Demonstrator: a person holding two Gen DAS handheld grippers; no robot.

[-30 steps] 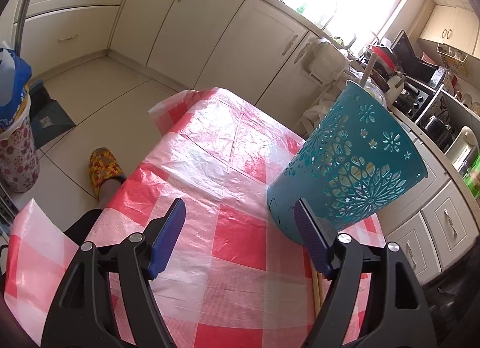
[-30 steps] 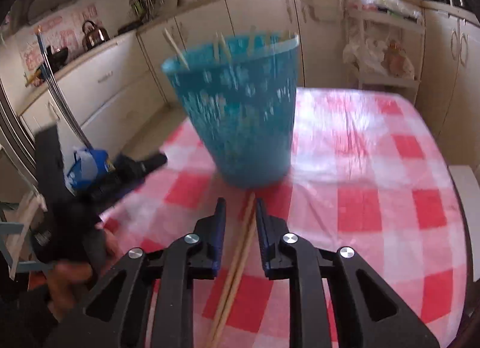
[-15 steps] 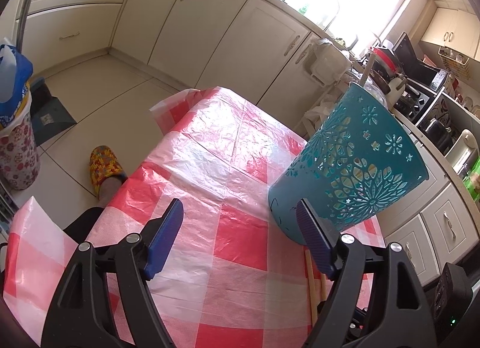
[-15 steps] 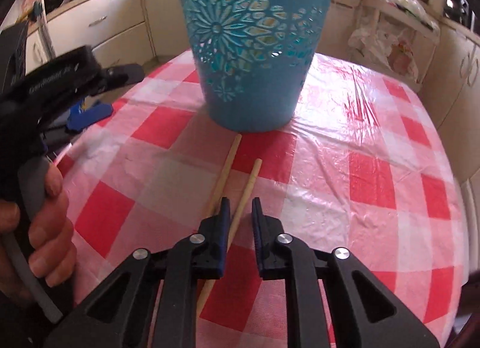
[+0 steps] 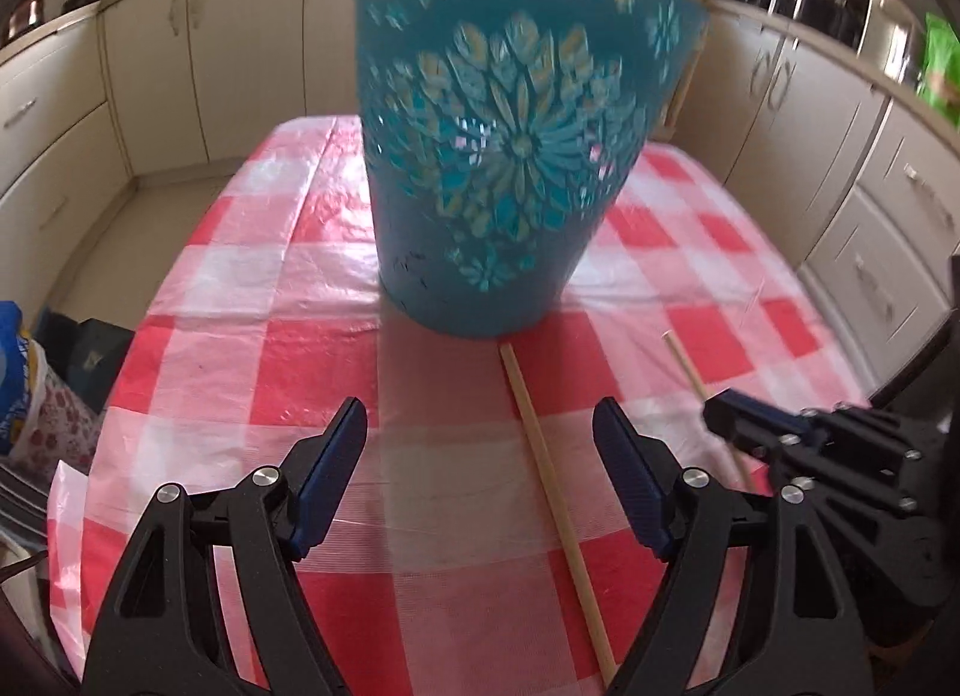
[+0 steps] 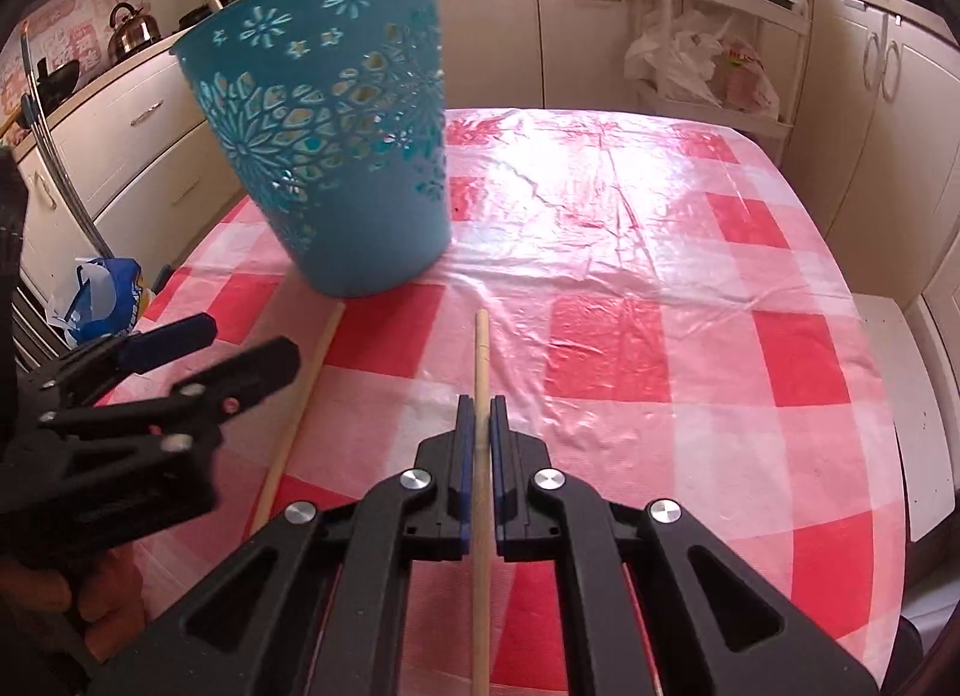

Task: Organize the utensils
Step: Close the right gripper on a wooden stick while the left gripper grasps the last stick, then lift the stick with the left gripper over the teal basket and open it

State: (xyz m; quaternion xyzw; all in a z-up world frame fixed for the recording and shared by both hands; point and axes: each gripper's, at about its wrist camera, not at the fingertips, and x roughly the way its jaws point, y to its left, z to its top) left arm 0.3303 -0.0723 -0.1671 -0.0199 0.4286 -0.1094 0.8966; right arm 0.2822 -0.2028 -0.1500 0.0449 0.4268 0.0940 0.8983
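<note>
our right hand-held gripper (image 6: 478, 409) has just been closing and now pinches a thin wooden chopstick (image 6: 480, 354) between its blue pads. our left hand-held gripper (image 5: 480, 444) is spread wide over a second wooden chopstick (image 5: 552, 480), not touching it. both sticks lie on the red-and-white checked worktop (image 6: 660, 288), their far ends near the teal plastic cut-out flower basket (image 6: 336, 156).

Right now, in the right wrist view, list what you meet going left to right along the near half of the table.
Left claw → loose wooden stick → right claw shut on second stick → bare checked tablecloth.
</note>
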